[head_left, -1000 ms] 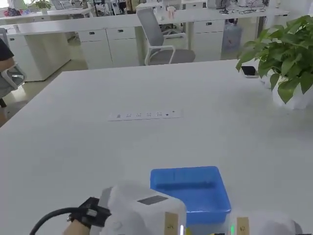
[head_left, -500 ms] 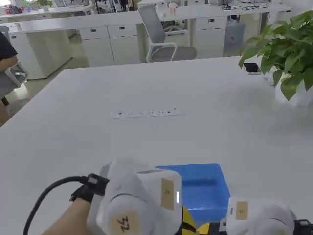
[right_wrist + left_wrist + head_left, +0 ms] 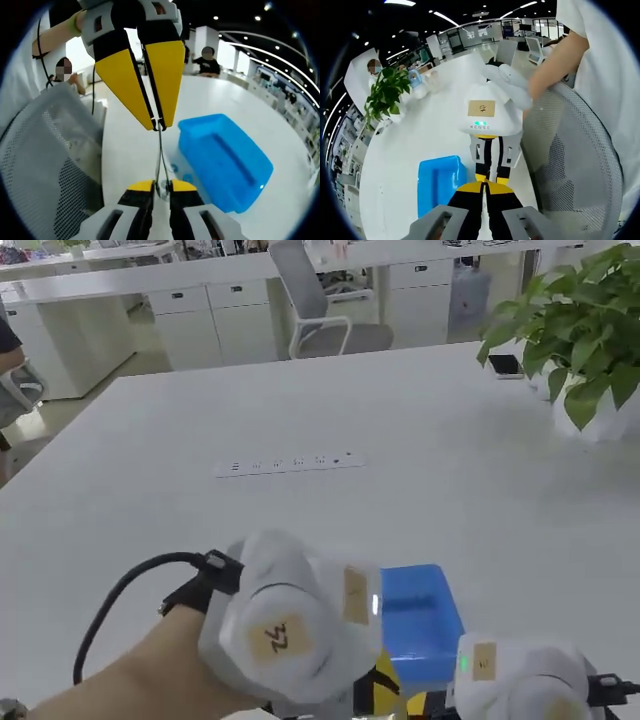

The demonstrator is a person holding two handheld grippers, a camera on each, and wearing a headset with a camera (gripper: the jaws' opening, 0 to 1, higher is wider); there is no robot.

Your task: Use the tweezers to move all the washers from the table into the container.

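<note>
Right gripper view showed the right gripper (image 3: 161, 186) and left gripper (image 3: 159, 125) both pinching the tweezers (image 3: 160, 150), near the blue container (image 3: 225, 160).

Tweezers (image 3: 161, 155), thin bare metal, legs nearly closed, spanning from the jaws of the right gripper (image 3: 161, 190) to the yellow tips of the left gripper (image 3: 158, 124), clamped at both ends, two small round bluish washers (image 3: 174, 167) flat on the table (image 3: 125, 150) between tweezers and container (image 3: 225, 162), blue, rectangular, open-topped, upright.
</note>
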